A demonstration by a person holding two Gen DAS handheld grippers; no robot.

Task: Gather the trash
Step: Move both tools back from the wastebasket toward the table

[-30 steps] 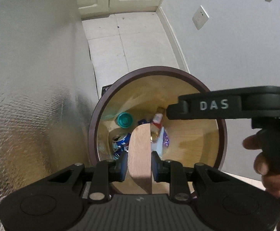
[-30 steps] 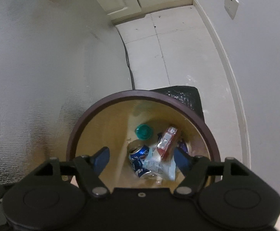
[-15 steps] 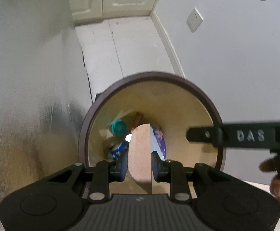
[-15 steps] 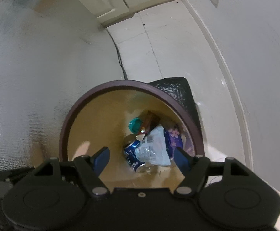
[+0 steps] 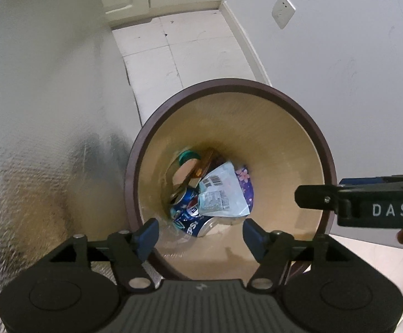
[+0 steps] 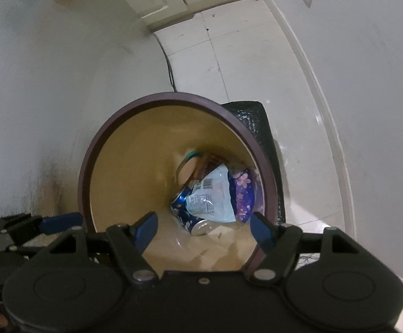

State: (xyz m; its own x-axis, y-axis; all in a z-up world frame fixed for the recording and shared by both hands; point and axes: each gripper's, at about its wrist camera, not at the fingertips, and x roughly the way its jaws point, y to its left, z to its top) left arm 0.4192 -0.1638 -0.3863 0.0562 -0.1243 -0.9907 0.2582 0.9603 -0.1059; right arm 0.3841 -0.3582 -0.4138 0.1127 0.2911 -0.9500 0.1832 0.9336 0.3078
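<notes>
As the left gripper (image 5: 200, 234) hangs over the bin (image 5: 298, 105), its fingers, just spread wide, hold nothing.
The wooden piece (image 5: 184, 173) lies inside on the Pepsi can (image 5: 193, 217) and pale wrapper (image 5: 220, 194). Best lift straight up, clear of the rim; the right gripper (image 6: 204, 229), wide and empty, crowds alongside, walls close.

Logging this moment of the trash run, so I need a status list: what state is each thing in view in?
Left gripper: open, jaws just opened, nothing between them.
Right gripper: open, empty.
Bin: upright, uncovered, partly filled.
Blue can: crushed, lying in the bin.
Plastic wrapper: crumpled, on top.
</notes>
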